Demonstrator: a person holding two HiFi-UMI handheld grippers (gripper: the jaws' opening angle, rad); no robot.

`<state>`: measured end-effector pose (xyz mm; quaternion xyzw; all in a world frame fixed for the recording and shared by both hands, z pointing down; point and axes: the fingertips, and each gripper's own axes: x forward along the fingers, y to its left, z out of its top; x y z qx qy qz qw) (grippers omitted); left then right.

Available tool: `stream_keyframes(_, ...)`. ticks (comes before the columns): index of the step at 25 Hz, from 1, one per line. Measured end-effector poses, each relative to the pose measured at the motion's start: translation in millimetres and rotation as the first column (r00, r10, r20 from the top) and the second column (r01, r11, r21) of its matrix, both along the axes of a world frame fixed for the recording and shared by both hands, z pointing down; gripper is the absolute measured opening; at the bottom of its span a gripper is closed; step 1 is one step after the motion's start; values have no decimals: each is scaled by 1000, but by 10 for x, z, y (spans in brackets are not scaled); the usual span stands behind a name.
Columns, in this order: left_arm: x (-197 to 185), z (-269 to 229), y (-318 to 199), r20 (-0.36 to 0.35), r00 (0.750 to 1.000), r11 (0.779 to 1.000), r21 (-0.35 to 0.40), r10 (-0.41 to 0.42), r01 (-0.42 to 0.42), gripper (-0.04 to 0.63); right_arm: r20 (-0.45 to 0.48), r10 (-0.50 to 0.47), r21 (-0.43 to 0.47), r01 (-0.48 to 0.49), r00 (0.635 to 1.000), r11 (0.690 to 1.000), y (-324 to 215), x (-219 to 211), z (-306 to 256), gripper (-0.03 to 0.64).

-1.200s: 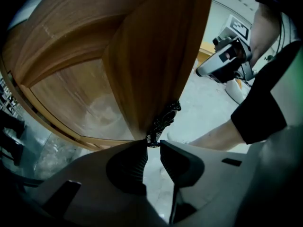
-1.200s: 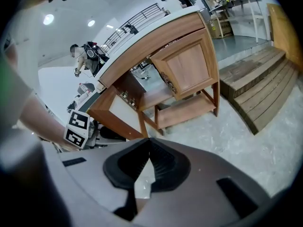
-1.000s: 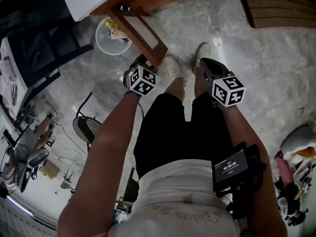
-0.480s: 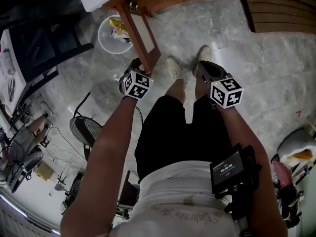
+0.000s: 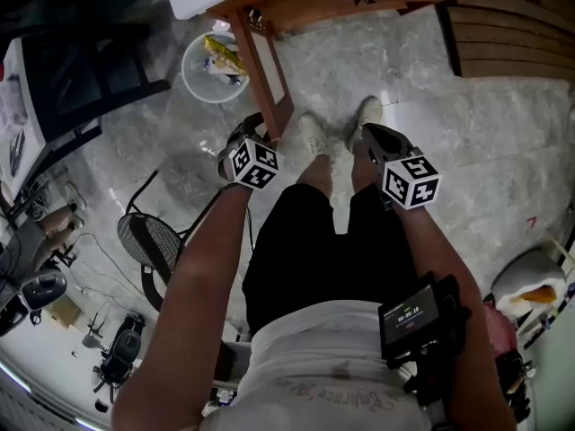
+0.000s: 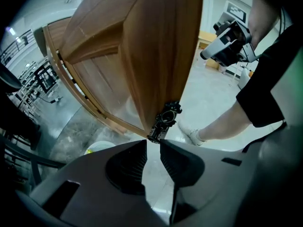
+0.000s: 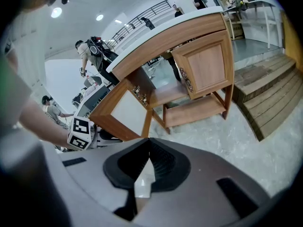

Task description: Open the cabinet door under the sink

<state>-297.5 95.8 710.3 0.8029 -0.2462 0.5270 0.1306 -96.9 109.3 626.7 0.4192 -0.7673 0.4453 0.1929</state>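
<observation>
Floor [image 5: 467, 142]: grey marbled stone, glossy, with pale streaks.
Cabinet [image 7: 203, 70]: wooden, standing on slim legs on the floor, low shelf just above it.
Open door [image 5: 268, 79]: swung out from the cabinet, lower edge clear of the floor.
Steps [image 5: 508, 34]: brown wooden, resting on the floor just beside the cabinet.
Bin [image 5: 214, 68]: white, round, near the open door, yellow wrapper inside.
Shoes [image 5: 314, 135]: pale pair, planted in front of the cabinet.
Fan [image 5: 148, 239]: dark round grille, on the floor well apart from the bin.
</observation>
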Motion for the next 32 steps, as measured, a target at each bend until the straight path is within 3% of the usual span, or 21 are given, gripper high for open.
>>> stream_keyframes(4,-169,17,205,-11,993,992,-43,-120,120,87,-15,-6,-1,6,1000,1000,-16,25,-21,14)
stream_keyframes(7,-191,11,470,-61,977,974,-116,-203,195,67,-32,-6,9,6,999,1000,-89,68,-62,14)
stream_keyframes(15,339,-290,813,-248,950,977,-144,-188,156,27,-82,34,26,-32,996,999,-279,245,-84,14)
stream_keyframes(26,889,-728,352,-435,865,968,-116,-251,223,11,-88,45,77,-38,995,996,-654,213,-281,14)
stream_keyframes(32,1304,-864,204,-518,812,963,-150,-268,222,11,-84,40,77,-33,996,996,-821,321,-159,14)
